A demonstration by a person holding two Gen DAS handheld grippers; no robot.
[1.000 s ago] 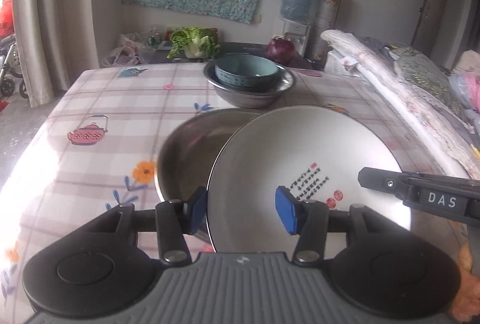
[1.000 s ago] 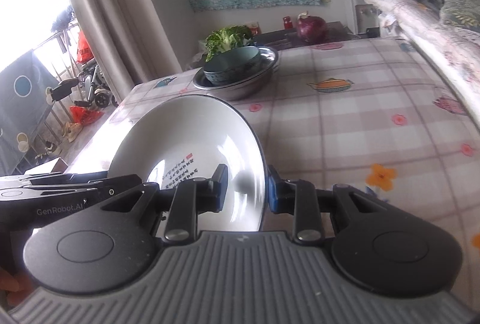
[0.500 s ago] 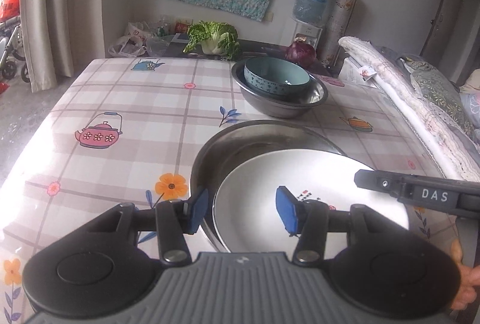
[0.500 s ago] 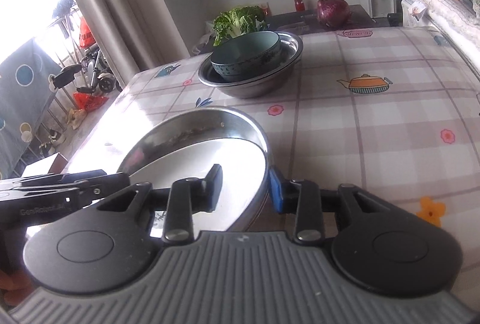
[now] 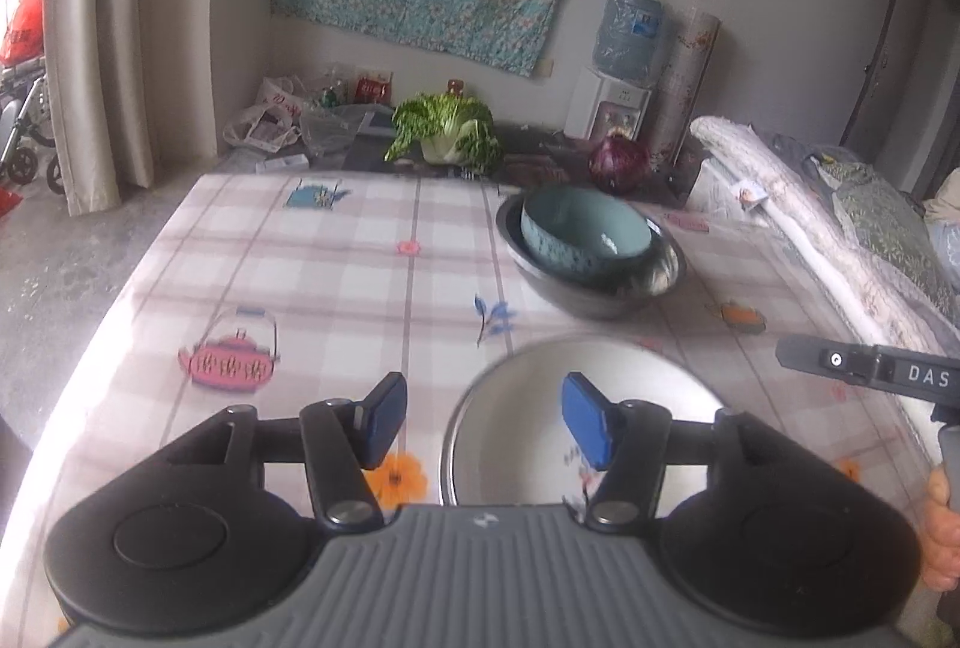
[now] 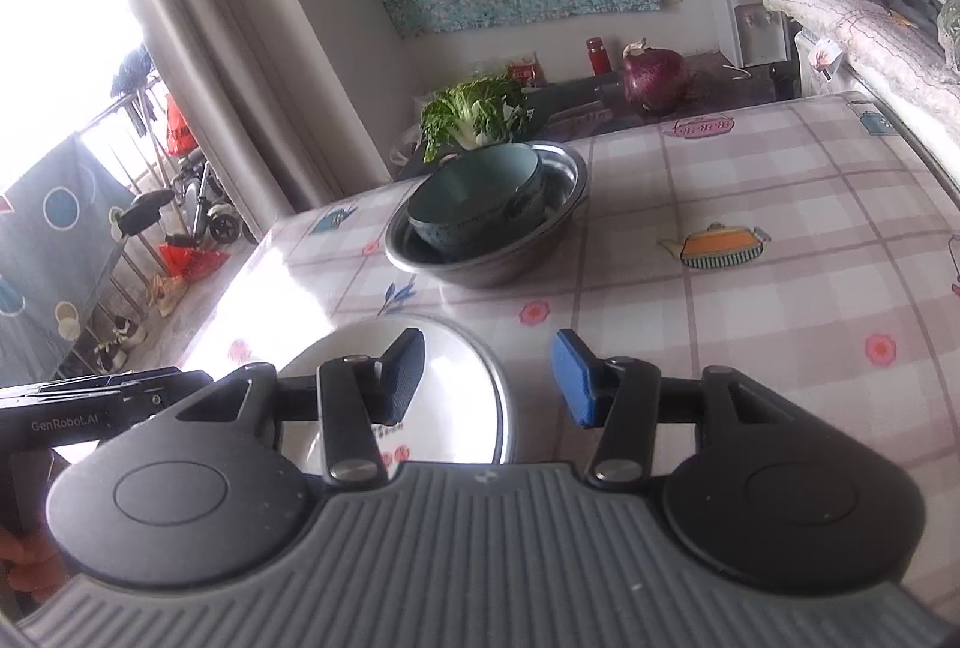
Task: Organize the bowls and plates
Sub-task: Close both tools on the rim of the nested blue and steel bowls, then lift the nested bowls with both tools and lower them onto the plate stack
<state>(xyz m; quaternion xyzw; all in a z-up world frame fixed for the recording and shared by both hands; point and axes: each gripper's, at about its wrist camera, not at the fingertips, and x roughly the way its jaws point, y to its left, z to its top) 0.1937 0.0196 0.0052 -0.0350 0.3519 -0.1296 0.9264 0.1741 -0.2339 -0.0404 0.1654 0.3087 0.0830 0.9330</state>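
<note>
A white plate (image 5: 528, 432) with red and black print lies flat inside a shallow steel pan on the table, also in the right wrist view (image 6: 456, 378). My left gripper (image 5: 480, 423) is open and empty, above the plate's left rim. My right gripper (image 6: 489, 378) is open and empty, above the plate's right rim. Farther back, a teal bowl (image 5: 585, 231) sits tilted in a steel basin (image 5: 600, 297); the bowl (image 6: 474, 195) and the basin (image 6: 480, 270) also show in the right wrist view.
The table has a checked floral cloth (image 5: 312, 264). Behind it stand a cabbage (image 5: 447, 129), a red cabbage (image 5: 618, 156) and a water dispenser (image 5: 624, 66). Folded bedding (image 5: 828, 228) runs along the right edge.
My right gripper has let go of the white plate, which went from tilted to flat in the steel pan. Both grippers have opened wider and pulled back and up.
</note>
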